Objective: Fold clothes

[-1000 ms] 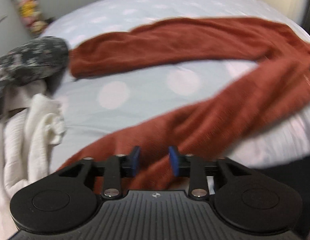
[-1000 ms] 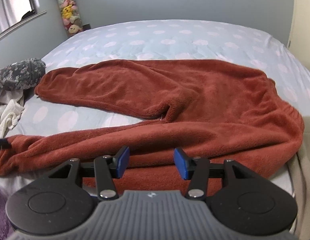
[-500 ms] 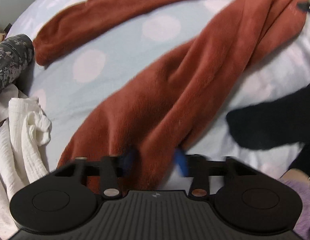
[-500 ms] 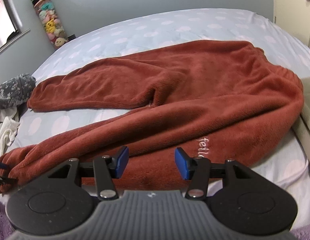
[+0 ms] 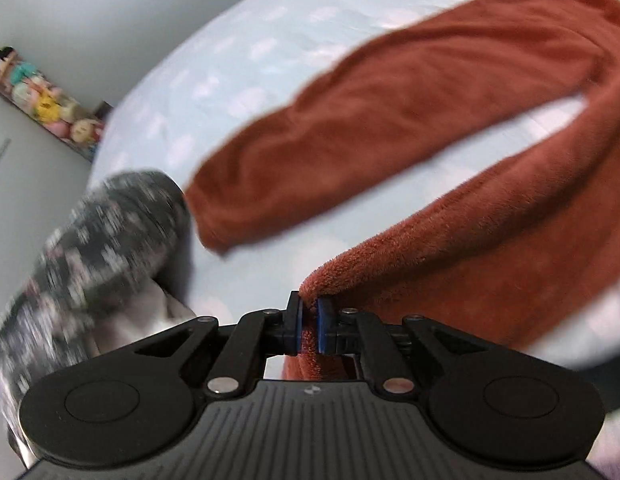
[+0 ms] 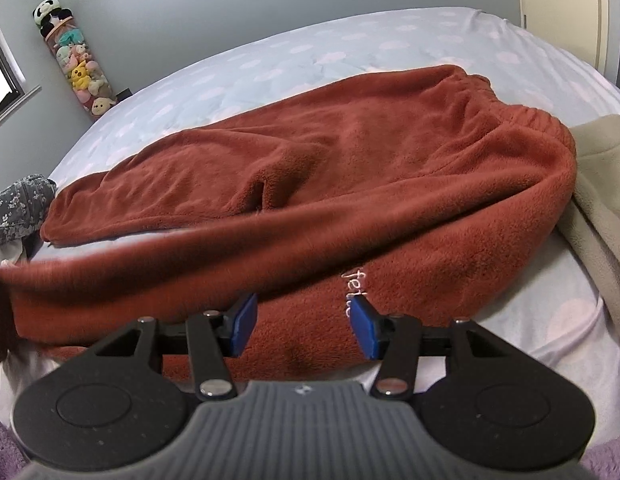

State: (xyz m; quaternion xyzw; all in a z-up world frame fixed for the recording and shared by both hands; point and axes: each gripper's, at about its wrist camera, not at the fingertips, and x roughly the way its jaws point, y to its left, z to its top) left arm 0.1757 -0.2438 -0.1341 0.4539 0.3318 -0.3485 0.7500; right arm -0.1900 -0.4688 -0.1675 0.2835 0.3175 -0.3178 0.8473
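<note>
Left wrist view: left gripper (image 5: 309,322) jaws just closed, pinching rust fleece trousers (image 5: 450,128) cuff; right gripper (image 6: 300,326) jaws spread.

Light: soft, even, dim-ish; brightest at a window (image 6: 2,80) at 9 o'clock in the right wrist view | Shadows: faint | Glare: none | Blur: left wrist view smeared, worst on the grey patterned garment (image 5: 110,240) at 9 o'clock; right view mostly sharp | Distortion: fisheye bends edges, corners dark
</note>
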